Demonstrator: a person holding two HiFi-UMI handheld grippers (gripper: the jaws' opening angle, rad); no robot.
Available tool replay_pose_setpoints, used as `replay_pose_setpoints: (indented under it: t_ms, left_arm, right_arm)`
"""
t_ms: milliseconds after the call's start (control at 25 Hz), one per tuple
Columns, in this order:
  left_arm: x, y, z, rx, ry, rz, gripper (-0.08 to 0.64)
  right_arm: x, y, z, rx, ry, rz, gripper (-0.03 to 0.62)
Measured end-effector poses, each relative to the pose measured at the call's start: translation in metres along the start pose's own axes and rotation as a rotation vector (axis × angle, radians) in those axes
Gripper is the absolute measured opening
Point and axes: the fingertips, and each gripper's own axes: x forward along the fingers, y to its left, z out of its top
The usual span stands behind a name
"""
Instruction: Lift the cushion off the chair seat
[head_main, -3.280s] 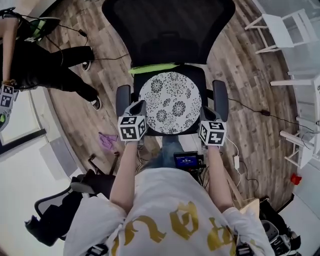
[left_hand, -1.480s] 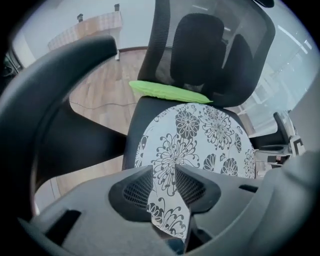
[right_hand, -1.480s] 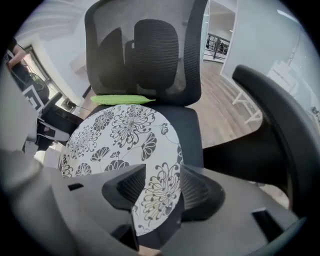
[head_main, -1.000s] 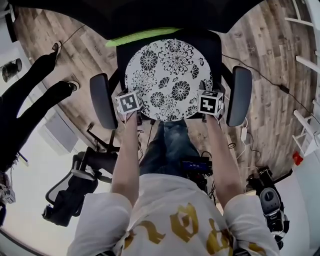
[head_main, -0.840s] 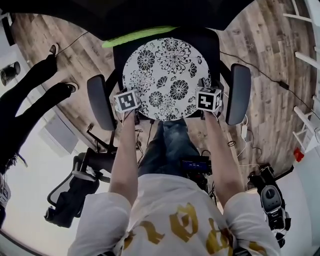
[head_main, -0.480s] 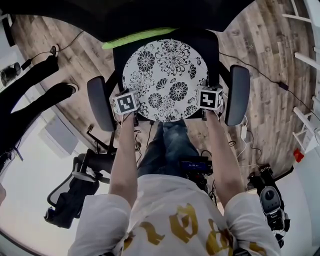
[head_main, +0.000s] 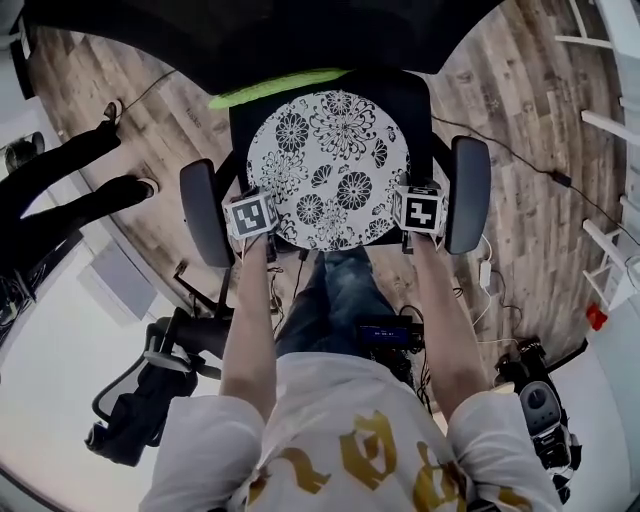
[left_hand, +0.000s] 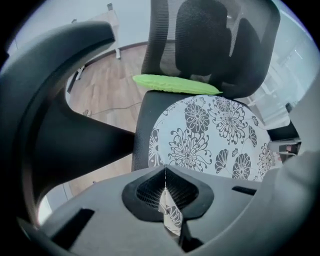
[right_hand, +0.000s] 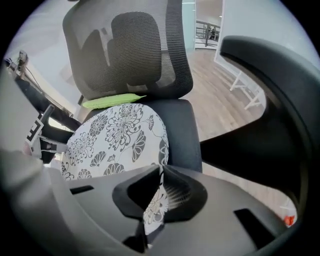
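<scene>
On the black office-chair seat (head_main: 417, 98) lies the round white black-flowered fabric cushion (head_main: 327, 165); our left gripper (left_hand: 165, 197) is clamped on its near-left edge; our right gripper (right_hand: 159, 195) has just been closing its jaws, near-right edge pinched between; we judge it best to raise both together, level.

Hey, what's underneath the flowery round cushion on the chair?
The black chair seat, showing around the cushion at its edges. A green item lies behind it, by the backrest. Anything directly beneath the cushion is covered.
</scene>
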Motion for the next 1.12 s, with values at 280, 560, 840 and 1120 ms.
replay_pose_setpoints:
  t_ms: [280,560,840,1120]
  left_arm:
    - [-0.016,-0.011,0.011,0.009,-0.033,-0.023,0.011]
    - [-0.028,-0.014,0.016,0.018,-0.047,-0.03,0.011]
    - [-0.055,-0.022,0.03,0.038,-0.091,-0.051,0.011]
    - [-0.087,-0.03,0.039,0.045,-0.133,-0.089,0.011]
  right_arm:
    - [-0.015,0.007,0.002,-0.066,0.007,-0.006,0.025]
    - [-0.028,0.013,0.003,-0.088,-0.006,-0.001,0.023]
    - [-0.052,0.016,0.004,-0.055,-0.031,0.014,0.023]
    - [-0.086,0.016,0.002,-0.032,-0.073,0.045,0.023]
